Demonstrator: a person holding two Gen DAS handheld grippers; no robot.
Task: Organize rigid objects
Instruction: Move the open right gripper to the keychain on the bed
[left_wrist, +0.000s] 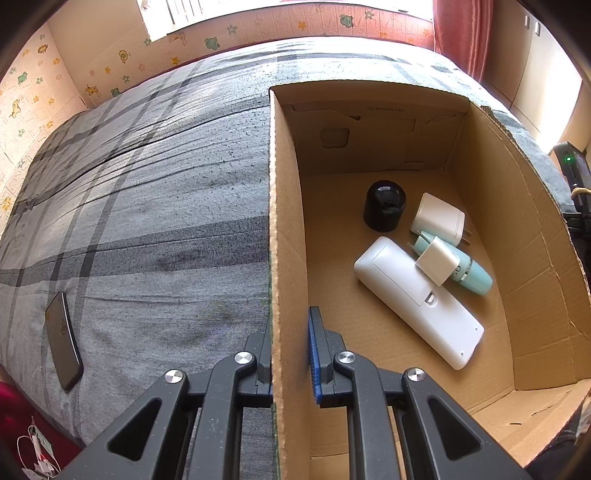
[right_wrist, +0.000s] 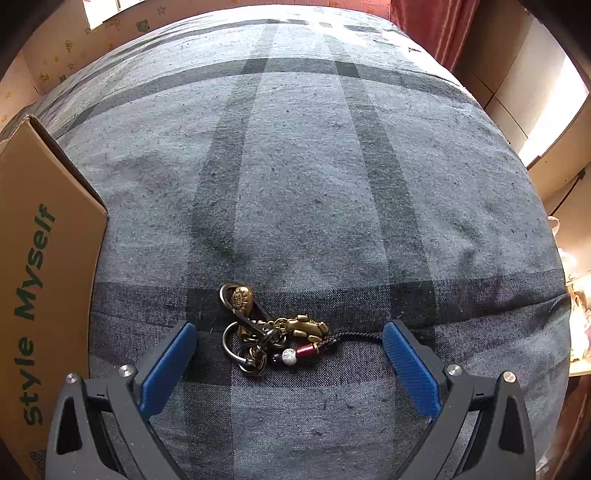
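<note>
My left gripper (left_wrist: 291, 350) is shut on the left wall of the open cardboard box (left_wrist: 286, 229), one finger inside and one outside. Inside the box lie a white remote-like case (left_wrist: 413, 299), a black cylinder (left_wrist: 384, 205), a white plug adapter (left_wrist: 439, 218), a teal tube (left_wrist: 469, 271) and a small white cube (left_wrist: 437, 260) on top of the tube. In the right wrist view my right gripper (right_wrist: 290, 332) stands wide open just above the bed, its blue pads on either side of a brass keychain (right_wrist: 271, 330) with rings, beads and a black cord.
The box stands on a bed with a grey plaid cover (left_wrist: 159, 206). A dark phone (left_wrist: 62, 345) lies on the cover left of the box. The box's outer wall (right_wrist: 40, 280), printed with green letters, rises close to the left of my right gripper. A red curtain (left_wrist: 461, 33) hangs at the back.
</note>
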